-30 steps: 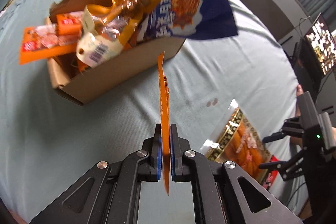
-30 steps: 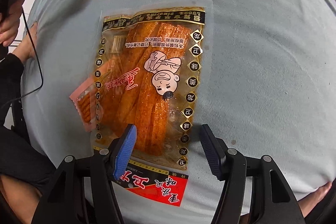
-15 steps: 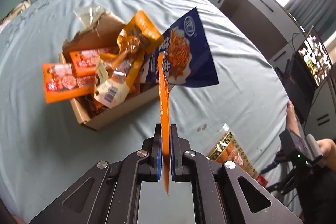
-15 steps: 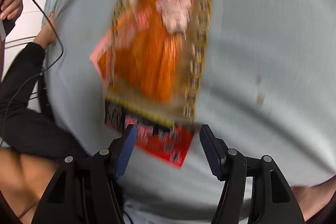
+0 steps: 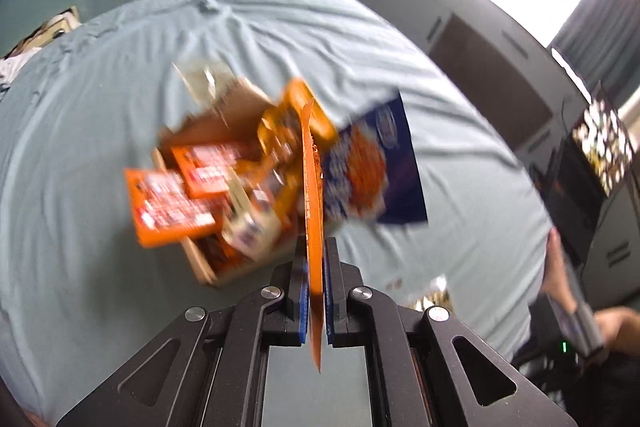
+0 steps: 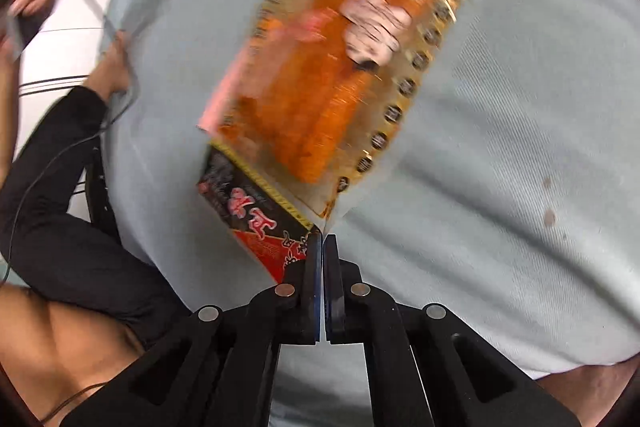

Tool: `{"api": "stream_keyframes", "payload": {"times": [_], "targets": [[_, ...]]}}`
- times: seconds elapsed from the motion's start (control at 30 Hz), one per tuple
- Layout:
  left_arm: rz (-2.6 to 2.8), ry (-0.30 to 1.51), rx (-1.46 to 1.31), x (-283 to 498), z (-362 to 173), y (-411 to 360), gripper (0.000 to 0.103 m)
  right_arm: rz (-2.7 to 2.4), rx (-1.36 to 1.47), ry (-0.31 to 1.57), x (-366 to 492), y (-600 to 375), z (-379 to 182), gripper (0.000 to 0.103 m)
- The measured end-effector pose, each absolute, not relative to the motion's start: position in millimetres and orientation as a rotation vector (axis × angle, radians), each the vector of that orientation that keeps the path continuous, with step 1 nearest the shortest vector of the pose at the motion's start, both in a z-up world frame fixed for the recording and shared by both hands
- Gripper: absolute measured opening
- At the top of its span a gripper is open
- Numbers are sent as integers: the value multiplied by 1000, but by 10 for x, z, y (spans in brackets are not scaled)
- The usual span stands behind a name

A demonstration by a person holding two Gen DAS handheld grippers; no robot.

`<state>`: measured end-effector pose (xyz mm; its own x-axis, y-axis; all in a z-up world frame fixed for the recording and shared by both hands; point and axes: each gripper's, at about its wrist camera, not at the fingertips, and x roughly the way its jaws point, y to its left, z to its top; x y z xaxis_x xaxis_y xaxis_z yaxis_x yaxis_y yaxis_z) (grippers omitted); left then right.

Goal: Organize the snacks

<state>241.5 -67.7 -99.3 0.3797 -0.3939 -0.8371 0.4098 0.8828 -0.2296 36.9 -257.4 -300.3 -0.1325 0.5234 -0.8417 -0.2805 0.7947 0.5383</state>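
Note:
In the left wrist view my left gripper (image 5: 315, 247) is shut on a thin orange snack packet (image 5: 312, 179), seen edge-on and standing upright between the pads. Beyond it, blurred, a cardboard box (image 5: 208, 263) on the bed holds several orange packets and a blue bag (image 5: 372, 171) that leans over its right side. In the right wrist view my right gripper (image 6: 323, 241) has its jaws closing tight on the bottom corner of a large clear packet of orange spicy strips (image 6: 340, 67), which slants up and away over the sheet.
A pale blue bed sheet (image 5: 120, 107) lies under everything, with small stains (image 6: 549, 217) on it. Grey cabinets (image 5: 460, 27) and a lit monitor (image 5: 600, 147) stand to the right. A dark sleeve (image 6: 52, 167) is at the bed's left edge.
The left gripper rose with its orange packet, so the box looks smaller and farther. The right jaws went from wide open to closed on the big packet's corner, and the packet swung round.

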Motion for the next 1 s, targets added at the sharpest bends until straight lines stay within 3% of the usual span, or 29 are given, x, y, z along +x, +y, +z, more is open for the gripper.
{"api": "stream_keyframes", "payload": {"times": [0.3,0.33,0.43,0.47,0.77,1.0], "targets": [[-308,1075,-74,3086,-1260,-318,7,629,237,1324,285,-2722,-2457,0],[-308,1086,-84,3121,-1321,-291,18,616,238,1301,288,-2756,-2410,0],[-311,1091,-118,3093,-1408,-257,72,580,240,1271,190,-2808,-2381,0],[-305,1077,-100,3047,-1393,-270,76,564,232,1267,190,-2832,-2392,0],[-449,1133,121,2464,-1351,-593,76,255,270,1152,134,-3260,-2345,0],[-624,1464,204,1737,-2199,-1042,76,223,347,1268,190,-3247,-2579,0]]}}
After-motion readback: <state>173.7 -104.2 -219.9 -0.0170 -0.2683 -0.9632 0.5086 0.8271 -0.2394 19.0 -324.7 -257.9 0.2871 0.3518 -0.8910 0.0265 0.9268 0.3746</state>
